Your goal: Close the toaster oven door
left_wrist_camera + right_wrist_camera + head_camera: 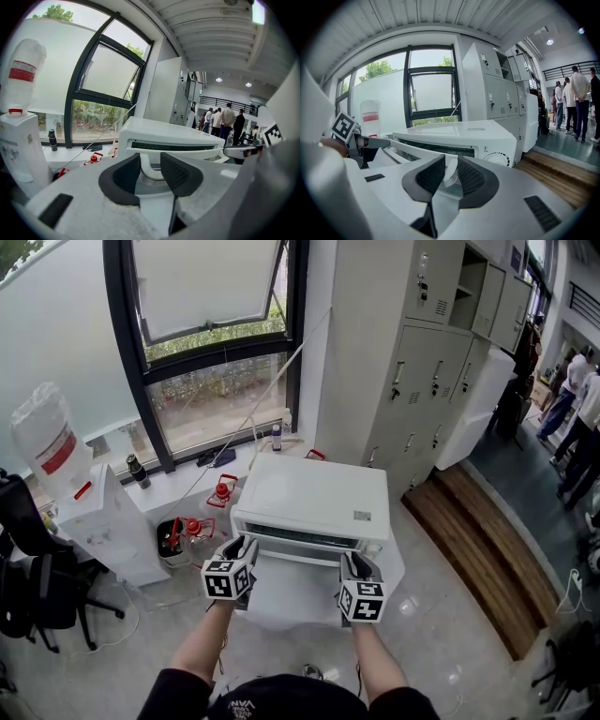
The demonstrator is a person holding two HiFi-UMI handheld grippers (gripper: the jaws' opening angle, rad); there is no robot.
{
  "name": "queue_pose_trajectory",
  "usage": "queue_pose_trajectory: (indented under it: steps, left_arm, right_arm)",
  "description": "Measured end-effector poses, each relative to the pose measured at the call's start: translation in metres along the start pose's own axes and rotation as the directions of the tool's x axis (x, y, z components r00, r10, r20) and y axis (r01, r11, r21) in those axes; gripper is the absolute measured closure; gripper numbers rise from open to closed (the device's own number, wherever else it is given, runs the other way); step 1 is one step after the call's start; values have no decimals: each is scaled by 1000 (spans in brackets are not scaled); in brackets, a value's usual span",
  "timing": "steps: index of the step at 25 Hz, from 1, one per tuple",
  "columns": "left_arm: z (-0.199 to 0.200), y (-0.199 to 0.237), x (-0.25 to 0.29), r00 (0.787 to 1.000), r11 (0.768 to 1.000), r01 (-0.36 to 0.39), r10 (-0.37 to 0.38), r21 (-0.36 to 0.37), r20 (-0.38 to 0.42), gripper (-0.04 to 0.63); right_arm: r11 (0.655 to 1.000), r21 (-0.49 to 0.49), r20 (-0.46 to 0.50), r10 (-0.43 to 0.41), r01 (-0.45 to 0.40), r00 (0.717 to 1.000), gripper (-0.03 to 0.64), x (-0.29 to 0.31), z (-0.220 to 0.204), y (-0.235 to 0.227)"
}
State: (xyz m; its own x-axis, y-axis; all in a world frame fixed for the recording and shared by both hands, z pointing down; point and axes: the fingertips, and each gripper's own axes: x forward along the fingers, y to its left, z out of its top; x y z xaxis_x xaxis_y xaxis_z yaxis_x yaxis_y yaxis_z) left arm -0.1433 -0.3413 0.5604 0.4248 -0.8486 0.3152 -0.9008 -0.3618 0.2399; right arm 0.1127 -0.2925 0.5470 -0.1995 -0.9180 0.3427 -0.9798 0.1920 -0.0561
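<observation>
A white toaster oven (309, 495) sits on a white table (392, 570) in front of me. Its door (291, 589) hangs out toward me, and the white bar handle (197, 151) runs across the front of the dark oven opening. My left gripper (246, 549) is shut on the handle's left curved end (147, 171), which sits between the dark pads (177, 172). At the handle's right end (447, 171) my right gripper (354, 563) is shut in the same way. The rest of the bar (412, 151) stretches left from it toward the left gripper.
A water dispenser (103, 521) with a big bottle (47, 442) stands at the left, beside a black chair (28, 568). Red items (187, 526) lie below the window (216, 343). Grey lockers (431, 352) and a wooden platform (478, 540) are at the right, with people (572, 399) beyond.
</observation>
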Motion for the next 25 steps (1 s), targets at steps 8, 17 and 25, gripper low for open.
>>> queue_pose_trajectory:
  steps: [8, 17, 25]
  left_arm:
    - [7, 1, 9, 1000, 1000, 8, -7, -10, 7, 445]
    - [12, 3, 18, 1000, 1000, 7, -6, -15, 14, 445]
    - [15, 4, 22, 1000, 1000, 1, -1, -15, 24, 446]
  right_arm:
    - [1000, 1, 5, -10, 10, 1000, 531, 8, 6, -4]
    - [1000, -10, 5, -14, 14, 1000, 532, 17, 12, -8]
    - [1000, -12, 10, -9, 9, 1000, 531, 21, 14, -10]
